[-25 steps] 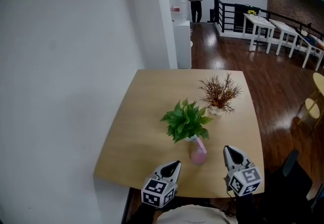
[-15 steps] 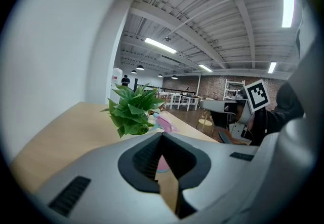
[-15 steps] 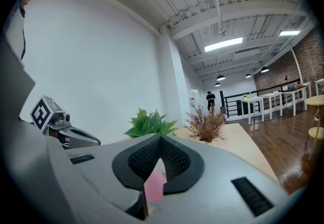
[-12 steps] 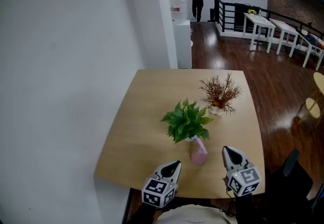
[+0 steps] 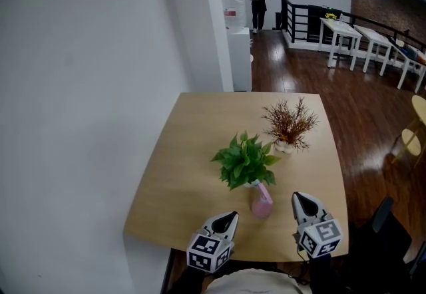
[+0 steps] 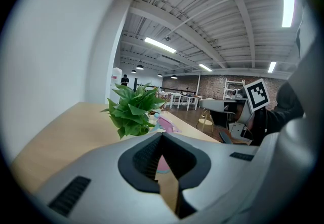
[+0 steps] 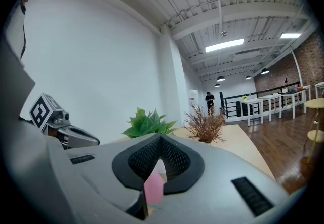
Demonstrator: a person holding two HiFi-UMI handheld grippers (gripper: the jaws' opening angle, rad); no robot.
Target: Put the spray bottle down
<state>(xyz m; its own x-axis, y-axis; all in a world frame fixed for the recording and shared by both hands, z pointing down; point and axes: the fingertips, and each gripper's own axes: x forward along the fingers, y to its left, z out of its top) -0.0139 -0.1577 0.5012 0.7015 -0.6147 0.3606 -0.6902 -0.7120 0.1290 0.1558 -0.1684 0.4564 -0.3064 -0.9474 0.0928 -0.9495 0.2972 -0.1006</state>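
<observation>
2 empty grippers, spray bottle upright on the desk

2 grippers hover over the near edge of the wooden desk [image 5: 190, 153], the left gripper [image 5: 228, 217] and the right gripper [image 5: 301, 197] set apart from each other. The pink spray bottle [image 5: 261, 201] stands upright on the desk between them, touched by neither. It is just in front of the green leafy plant [image 5: 245, 159], whose leaves hang over its top.

In the left gripper view, the fingers [image 6: 146, 157] are pressed together at their tips and pinch nothing. The pink bottle shows only through the gap behind them, out on the desk. In the right gripper view, the fingers [image 7: 143, 157] are likewise pressed together and bare, with the bottle seen beyond them.

1 dried brown plant [image 5: 288, 121] sits farther back on the desk, to the right of the green plant and apart from it. Past the desk, a person in dark clothes [image 5: 257, 3] stands far off on the wooden floor, and white tables [image 5: 359, 38] line the right side of the room.
</observation>
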